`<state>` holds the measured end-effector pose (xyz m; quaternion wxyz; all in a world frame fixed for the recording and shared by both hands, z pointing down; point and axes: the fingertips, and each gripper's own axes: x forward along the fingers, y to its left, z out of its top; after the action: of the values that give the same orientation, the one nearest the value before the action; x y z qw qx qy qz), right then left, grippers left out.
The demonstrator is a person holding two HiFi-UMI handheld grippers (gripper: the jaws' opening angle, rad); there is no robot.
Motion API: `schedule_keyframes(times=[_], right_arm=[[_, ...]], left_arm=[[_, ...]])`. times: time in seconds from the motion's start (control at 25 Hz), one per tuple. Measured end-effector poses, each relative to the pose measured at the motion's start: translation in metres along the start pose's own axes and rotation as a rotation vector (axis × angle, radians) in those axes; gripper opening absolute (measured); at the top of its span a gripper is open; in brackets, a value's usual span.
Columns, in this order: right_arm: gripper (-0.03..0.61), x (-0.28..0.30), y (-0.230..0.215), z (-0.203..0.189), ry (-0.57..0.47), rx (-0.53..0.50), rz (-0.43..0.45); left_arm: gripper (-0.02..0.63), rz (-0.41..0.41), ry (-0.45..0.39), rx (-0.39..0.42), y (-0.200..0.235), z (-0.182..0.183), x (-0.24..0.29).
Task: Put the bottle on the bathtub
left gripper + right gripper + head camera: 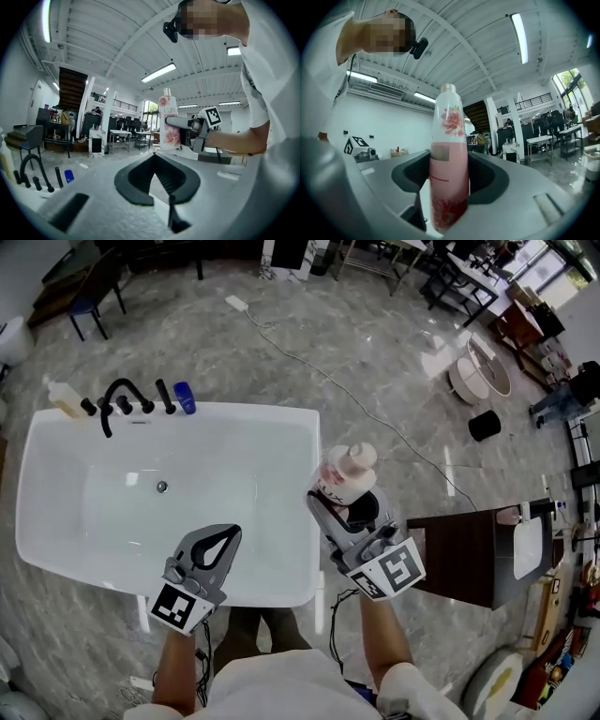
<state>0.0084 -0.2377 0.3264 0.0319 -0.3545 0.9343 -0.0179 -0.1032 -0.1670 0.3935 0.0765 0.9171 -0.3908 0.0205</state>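
A pink and white bottle with a flower print stands upright in my right gripper, just past the right rim of the white bathtub. In the right gripper view the jaws press on both sides of the bottle, so the right gripper is shut on it. My left gripper hovers over the tub's near rim, its tips touching with nothing between them. In the left gripper view, the left gripper points toward the held bottle.
A black faucet, a blue container and a pale yellow bottle stand on the tub's far rim. A dark wooden cabinet stands at the right. A white cable runs across the marble floor.
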Motion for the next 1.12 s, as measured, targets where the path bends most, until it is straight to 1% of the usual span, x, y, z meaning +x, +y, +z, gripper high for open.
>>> schedule_keyframes(times=[0.16,0.28,0.36,0.48,0.56,0.64,0.8,0.88,1.0,1.12], right_arm=[[0.247,0.041,-0.034,-0.059,0.019,0.001,-0.003],[0.247,0.072,-0.066,-0.109,0.027,-0.009,0.001],[0.247,0.093,-0.086,-0.143,0.040,-0.012,0.006],[0.247,0.117,-0.109,-0.194,0.062,-0.025,-0.003],[0.245,0.128,-0.119,-0.224,0.058,-0.039,-0.018],[0.245,0.142,-0.130,-0.251,0.053,-0.051,-0.022],[0.245,0.172,-0.151,-0.303,0.061,-0.069,-0.017],[0.245,0.189,-0.162,-0.328,0.061,-0.064,-0.028],[0.245,0.218,-0.179,-0.364,0.066,-0.056,-0.049],[0.245,0.245,-0.198,-0.391,0.075,-0.072,-0.063]], left_arm=[[0.002,0.005,0.032,-0.038,0.032,-0.044,0.025],[0.002,0.011,0.057,-0.041,0.053,-0.084,0.045],[0.003,0.023,0.063,-0.062,0.065,-0.111,0.059],[0.002,0.029,0.079,-0.117,0.075,-0.150,0.074],[0.002,0.015,0.100,-0.127,0.077,-0.177,0.082],[0.002,0.009,0.102,-0.126,0.081,-0.200,0.092],[0.002,0.015,0.077,-0.149,0.091,-0.236,0.109],[0.002,0.016,0.074,-0.158,0.098,-0.252,0.114],[0.002,0.024,0.091,-0.176,0.108,-0.278,0.118],[0.002,0.042,0.116,-0.196,0.113,-0.302,0.119]])
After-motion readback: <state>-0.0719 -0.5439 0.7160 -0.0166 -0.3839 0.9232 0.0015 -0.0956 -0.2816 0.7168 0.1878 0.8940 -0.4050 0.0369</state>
